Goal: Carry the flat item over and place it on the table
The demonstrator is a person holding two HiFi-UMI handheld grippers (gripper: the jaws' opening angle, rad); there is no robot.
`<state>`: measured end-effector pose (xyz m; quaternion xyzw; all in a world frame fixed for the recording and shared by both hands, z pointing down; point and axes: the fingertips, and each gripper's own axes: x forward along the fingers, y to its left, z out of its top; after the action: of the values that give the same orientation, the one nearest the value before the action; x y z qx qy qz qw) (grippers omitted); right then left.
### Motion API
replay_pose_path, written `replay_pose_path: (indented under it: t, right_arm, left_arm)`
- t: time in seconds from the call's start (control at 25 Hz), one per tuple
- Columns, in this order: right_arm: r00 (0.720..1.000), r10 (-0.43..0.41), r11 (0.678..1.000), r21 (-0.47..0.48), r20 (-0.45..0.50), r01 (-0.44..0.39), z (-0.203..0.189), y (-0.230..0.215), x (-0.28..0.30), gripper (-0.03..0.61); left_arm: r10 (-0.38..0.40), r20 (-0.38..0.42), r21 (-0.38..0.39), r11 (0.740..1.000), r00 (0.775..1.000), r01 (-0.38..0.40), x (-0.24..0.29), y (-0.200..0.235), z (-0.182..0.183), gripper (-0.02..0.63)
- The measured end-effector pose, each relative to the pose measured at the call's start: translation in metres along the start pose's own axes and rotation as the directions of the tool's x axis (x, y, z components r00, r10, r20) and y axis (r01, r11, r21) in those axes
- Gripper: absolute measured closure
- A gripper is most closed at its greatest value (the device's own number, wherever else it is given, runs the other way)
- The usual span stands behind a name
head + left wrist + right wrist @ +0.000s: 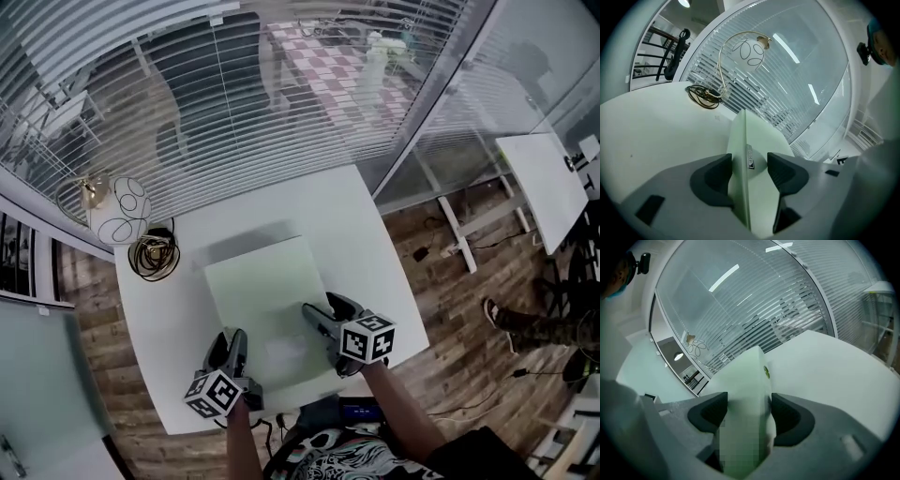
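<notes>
Both grippers had the pale green flat rectangular board (258,291) by its near end, over the white square surface (370,225). Left gripper (231,342) was at the board's near-left corner, and right gripper (326,314) was on its right side, a bit further up. In the left gripper view the fingers (715,176) were closed in w/ the board's thin edge between them, one finger per face, so gripped afaict. A small dark label (750,157) sat on that edge. Right gripper view was the same deal: fingers (790,416) pinched on the board, which filled the gap btw them, w/ a tiny round green sticker (766,372) on it. From the head view the board covered the middle & near part of the surface, reaching close to its near edge. A grey shadow lay on the surface just past the board's far edge. Couldn't tell if the board touched the surface anywhere. At the surface's far-left corner stood a white globe lamp w/ black loop lines (120,211) on a curved brass stem, w/ a coiled dark cable (153,256) just beside it. Slatted blinds (234,84) ran behind the far side, there was wood-plank floor (450,309) around, and another white table (544,187) stood off to the right.
</notes>
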<state>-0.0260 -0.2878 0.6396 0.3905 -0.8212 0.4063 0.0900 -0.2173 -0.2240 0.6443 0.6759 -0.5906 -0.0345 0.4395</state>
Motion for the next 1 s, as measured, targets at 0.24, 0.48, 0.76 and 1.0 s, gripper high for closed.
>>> replay_pose_path:
  t: [0.24, 0.48, 0.76, 1.0]
  right_arm:
    - [0.999, -0.012, 1.000, 0.010, -0.033, 0.012, -0.005, -0.009, 0.011, 0.304]
    - [0.997, -0.017, 0.999, 0.038, -0.069, 0.020, -0.012, -0.016, 0.019, 0.304]
    - [0.996, -0.026, 0.998, 0.052, -0.091, 0.031, -0.014, -0.022, 0.021, 0.304]
    - [0.997, -0.023, 0.999, 0.043, -0.079, 0.026, -0.012, -0.023, 0.017, 0.304]
  left_arm:
    - [0.017, -0.024, -0.017, 1.000, 1.000, -0.017, 0.010, 0.009, -0.006, 0.390]
    - [0.026, -0.054, -0.045, 0.999, 0.998, -0.029, 0.016, 0.019, -0.012, 0.390]
    - [0.033, -0.067, -0.051, 0.998, 0.997, -0.037, 0.020, 0.021, -0.013, 0.390]
    - [0.045, -0.053, -0.051, 0.998, 0.998, -0.048, 0.016, 0.021, -0.014, 0.400]
